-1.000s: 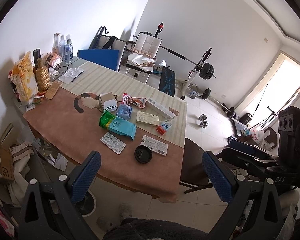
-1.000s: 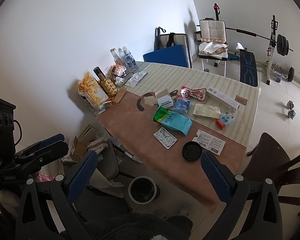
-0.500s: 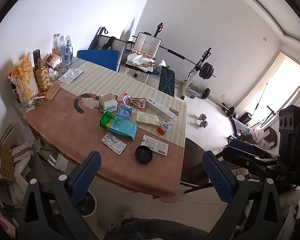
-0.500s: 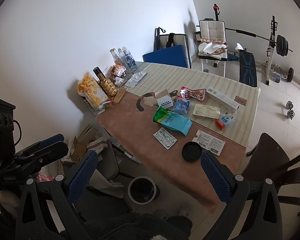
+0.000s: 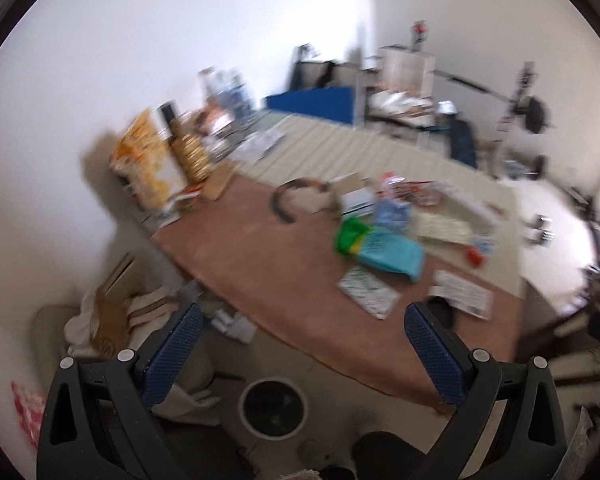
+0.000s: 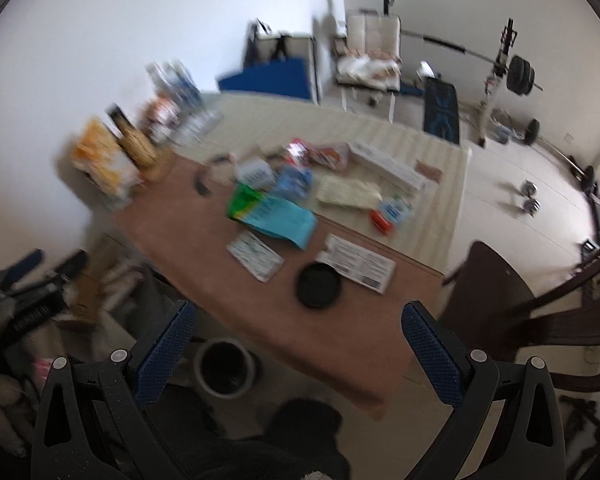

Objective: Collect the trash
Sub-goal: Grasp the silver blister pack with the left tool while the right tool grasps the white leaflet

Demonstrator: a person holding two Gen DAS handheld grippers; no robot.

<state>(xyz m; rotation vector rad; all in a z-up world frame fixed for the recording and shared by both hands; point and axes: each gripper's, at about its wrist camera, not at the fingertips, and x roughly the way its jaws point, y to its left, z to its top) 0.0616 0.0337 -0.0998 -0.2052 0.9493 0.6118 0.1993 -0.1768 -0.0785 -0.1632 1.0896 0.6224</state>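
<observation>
Both views are motion-blurred. Trash lies on the table [image 5: 260, 272]: a green and teal bag [image 5: 380, 250] [image 6: 272, 216], a blister pack [image 5: 368, 292] [image 6: 256, 256], a black round lid [image 6: 319, 285], a white leaflet [image 6: 360, 262] [image 5: 462, 292], and small wrappers and boxes behind them. A white bin with a black liner [image 5: 273, 408] [image 6: 225, 368] stands on the floor by the table's near edge. My left gripper [image 5: 302, 354] is open and empty above the bin. My right gripper [image 6: 300, 354] is open and empty, short of the table's near corner.
A yellow snack bag [image 5: 148, 164], a gold bottle [image 5: 190, 152] and clear bottles stand at the table's far left by the wall. Cardboard and cloth [image 5: 116, 316] lie on the floor left of the bin. A dark chair [image 6: 512, 300] stands right. Gym gear fills the back.
Both grippers have swung and moved fast; the left view has turned left and down so the bin now shows, and the right has come closer to the table. Jaws stay open.
</observation>
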